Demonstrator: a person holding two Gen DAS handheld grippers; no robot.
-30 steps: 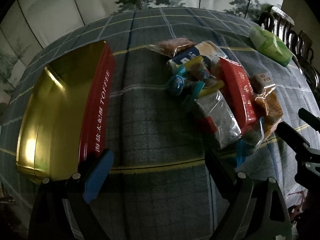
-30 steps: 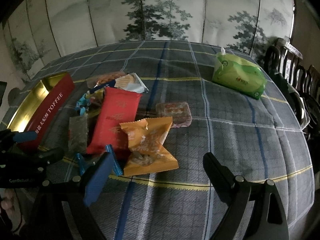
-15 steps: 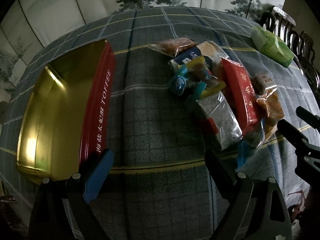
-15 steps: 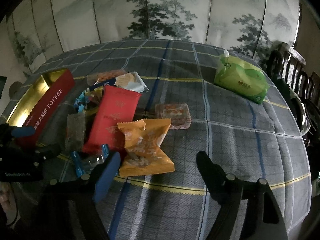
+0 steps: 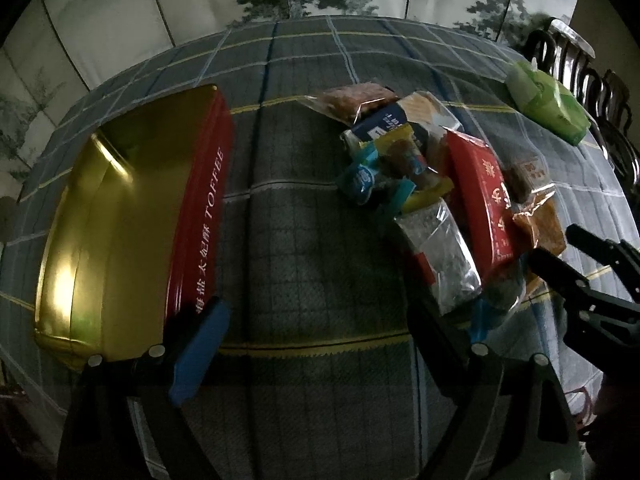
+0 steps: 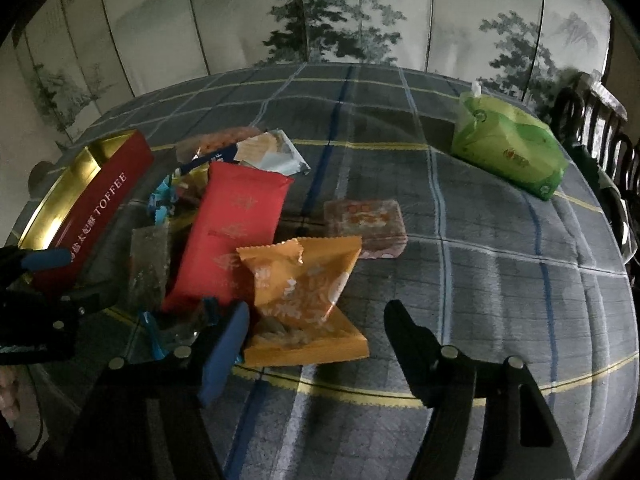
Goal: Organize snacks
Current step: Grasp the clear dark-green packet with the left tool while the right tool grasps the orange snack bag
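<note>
Lower middle of frame: right gripper [image 6: 316, 344] fingers closing around nothing yet; orange packet [image 6: 304, 300] light, crinkly, best pinched at edge.

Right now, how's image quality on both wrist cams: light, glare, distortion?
Left wrist view: dim overall, bright glare patches on the gold inside of the tin, tablecloth grid bowed by the fisheye, black vignette in the corners. Right wrist view: equally dim, orange packet and green pack still readable, near fingers mostly dark silhouettes, chairs at the right edge dark.
</note>
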